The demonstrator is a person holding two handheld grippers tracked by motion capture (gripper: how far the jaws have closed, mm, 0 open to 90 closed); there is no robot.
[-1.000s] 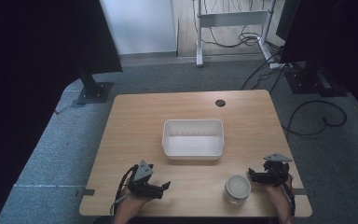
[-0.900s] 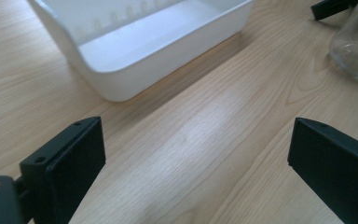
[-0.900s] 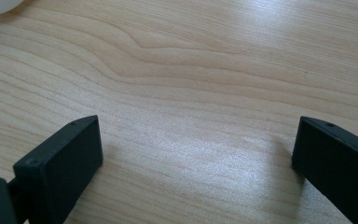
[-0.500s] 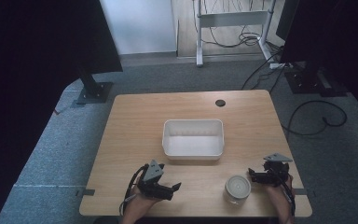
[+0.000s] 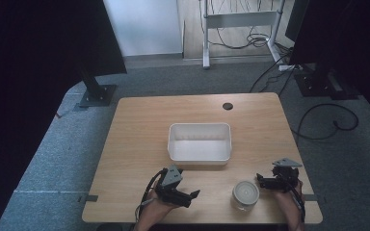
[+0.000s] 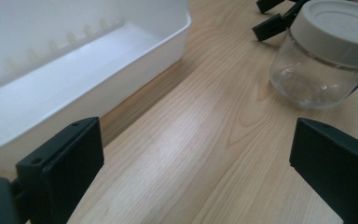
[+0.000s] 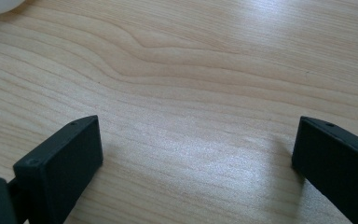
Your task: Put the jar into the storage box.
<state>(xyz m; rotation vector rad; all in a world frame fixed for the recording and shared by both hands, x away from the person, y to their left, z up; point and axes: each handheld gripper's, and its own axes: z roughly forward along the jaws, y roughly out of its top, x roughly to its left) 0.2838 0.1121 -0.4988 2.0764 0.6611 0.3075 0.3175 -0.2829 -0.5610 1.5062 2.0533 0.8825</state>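
High view: a jar point(image 5: 245, 195) with a pale lid stands upright on the table point(image 5: 139, 144), near the front edge. The left gripper point(image 5: 189, 196) lies to the jar's left, well apart from it, its jaws pointing toward the jar. The right gripper point(image 5: 261, 182) sits just beside the jar on its right, jaws pointing at it but not around it. A white bin point(image 5: 200, 142) rests behind the jar, toward the table's middle, and looks empty.

Left gripper view: the 2 jaws stand wide apart with bare wood between them. The jar point(image 6: 328, 53) is ahead and to the upper right, clear glass under a cream lid, outside the jaws. The bin point(image 6: 81, 70) runs along the left, opposite the jar. Beyond the jar, black jaw tips of the right gripper point(image 6: 272, 18) show, close to the lid.

Right gripper view: the 2 jaws are spread wide over wood grain, gripping nothing. A pale rounded edge, likely the jar point(image 7: 0, 5), peeks in at the top left corner.
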